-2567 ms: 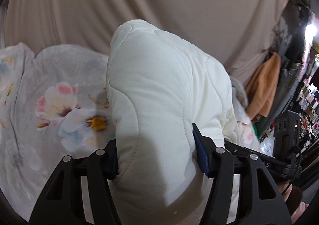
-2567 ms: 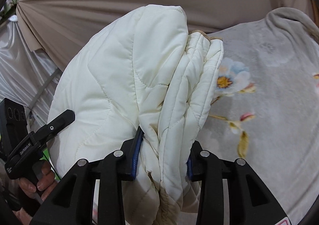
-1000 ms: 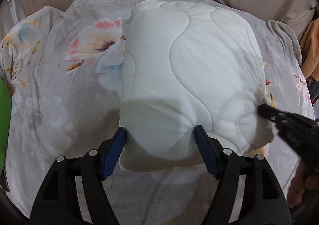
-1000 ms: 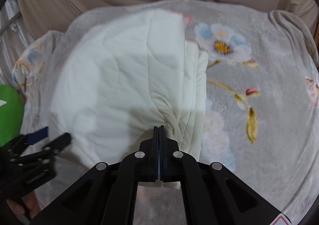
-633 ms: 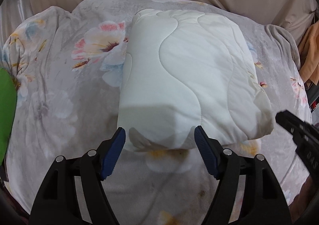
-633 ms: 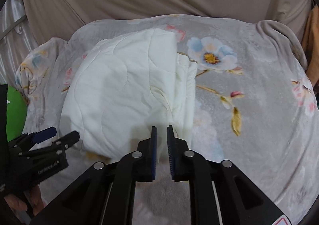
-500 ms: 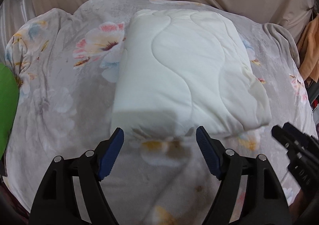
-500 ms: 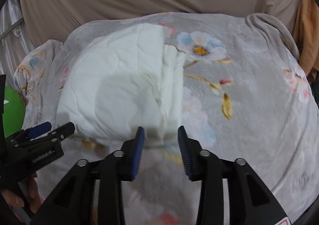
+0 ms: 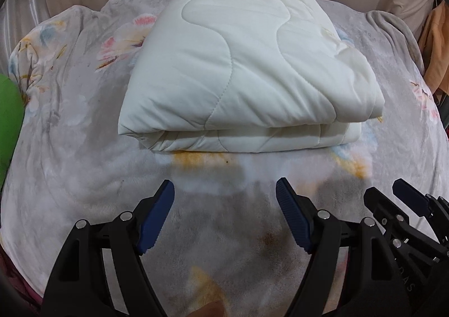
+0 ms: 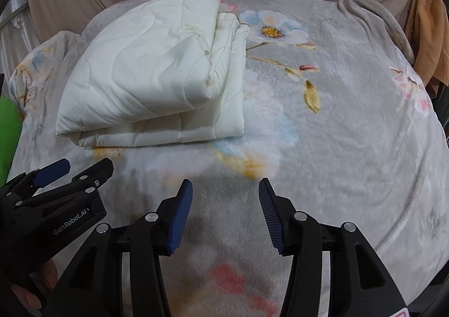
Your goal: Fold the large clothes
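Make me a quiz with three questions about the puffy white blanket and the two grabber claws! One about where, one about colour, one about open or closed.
1. Where does the folded white quilt lie?
A. on the flowered grey blanket
B. on the floor
C. in a basket

2. What colour are the pads on the gripper fingers?
A. red
B. blue
C. yellow

3. How are the left gripper and the right gripper?
A. both shut on the quilt
B. one open, one shut
C. both open, holding nothing

Answers:
1 A: the quilt rests flat on the flowered grey blanket.
2 B: the ribbed pads show blue in both views.
3 C: each pair of fingers stands apart, short of the quilt.
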Tool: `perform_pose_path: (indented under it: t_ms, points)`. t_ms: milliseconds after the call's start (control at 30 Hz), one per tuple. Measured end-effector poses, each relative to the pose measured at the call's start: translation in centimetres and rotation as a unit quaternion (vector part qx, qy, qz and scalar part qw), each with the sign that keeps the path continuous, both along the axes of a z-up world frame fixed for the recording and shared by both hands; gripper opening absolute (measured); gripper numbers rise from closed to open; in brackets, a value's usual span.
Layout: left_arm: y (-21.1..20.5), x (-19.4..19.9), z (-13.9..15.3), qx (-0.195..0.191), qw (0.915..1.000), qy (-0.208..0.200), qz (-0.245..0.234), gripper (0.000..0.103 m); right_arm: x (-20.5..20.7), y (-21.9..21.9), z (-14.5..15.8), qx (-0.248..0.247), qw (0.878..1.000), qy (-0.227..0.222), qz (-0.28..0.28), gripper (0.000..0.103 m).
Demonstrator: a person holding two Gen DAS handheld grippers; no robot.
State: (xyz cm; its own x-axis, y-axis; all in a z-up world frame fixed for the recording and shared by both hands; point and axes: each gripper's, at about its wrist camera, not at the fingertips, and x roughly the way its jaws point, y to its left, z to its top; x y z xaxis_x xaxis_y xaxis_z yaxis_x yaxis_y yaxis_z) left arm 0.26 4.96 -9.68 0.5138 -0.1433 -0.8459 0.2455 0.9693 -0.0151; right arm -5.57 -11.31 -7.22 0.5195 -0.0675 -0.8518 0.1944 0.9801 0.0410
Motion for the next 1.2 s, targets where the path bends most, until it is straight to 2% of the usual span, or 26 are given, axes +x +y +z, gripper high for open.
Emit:
perform_pose_path:
  t_ms: [467, 1200]
  points:
    - [-0.4, -0.9, -0.9, 0.011, 0.9999, 0.003, 0.001, 0.072, -0.2, 1.3, -0.7, -0.013, 1.000, -0.001, 0.007, 0.053]
    - [-0.4, -0.3, -1.0, 0.028, 0.9994, -0.017, 0.013, 0.072, 0.5, 1.6, -1.3, -0.019, 1.000, 0.002, 0.006, 0.053]
